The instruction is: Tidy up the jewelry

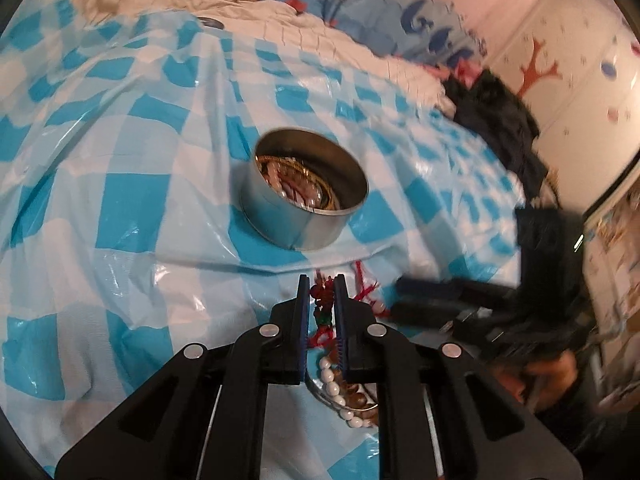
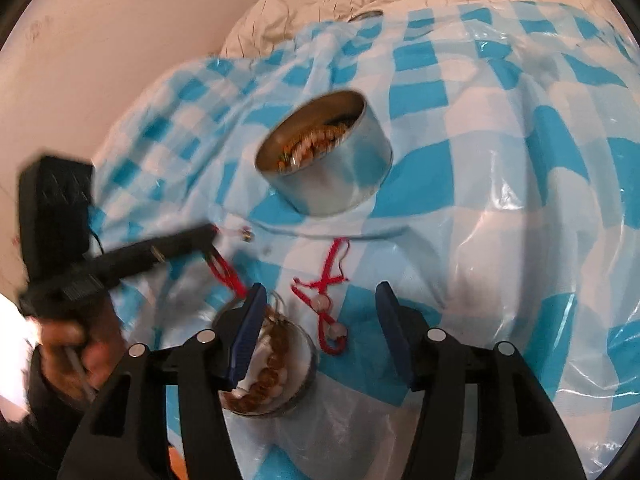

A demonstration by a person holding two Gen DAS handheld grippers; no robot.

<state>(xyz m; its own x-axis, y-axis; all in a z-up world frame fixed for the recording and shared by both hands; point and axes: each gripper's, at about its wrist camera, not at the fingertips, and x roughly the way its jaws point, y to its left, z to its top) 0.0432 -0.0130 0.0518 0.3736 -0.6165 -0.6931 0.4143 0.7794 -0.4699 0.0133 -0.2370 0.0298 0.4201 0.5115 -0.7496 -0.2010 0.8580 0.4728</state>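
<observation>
Because the left claw (image 1: 323, 294) is clamped on a thin red-corded bracelet (image 1: 322, 312) with loose cord trailing, a snag or slip on the way to the metal tin (image 1: 296, 216) is judged possible. The right claw (image 2: 320, 300) is held apart, empty. Counted on the bed: one tin, one glass dish (image 2: 298, 376) of beads, one second red bracelet (image 2: 326, 320) lying on the checked sheet (image 2: 500, 168).

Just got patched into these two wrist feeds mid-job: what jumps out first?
A round metal tin sits in the middle of the blue-and-white checked sheet, with jewelry already coiled inside. Nearer, the left tongs are shut on a red corded bracelet. The right tongs stand open above another red cord bracelet lying on the sheet, beside a shallow dish of beads.
</observation>
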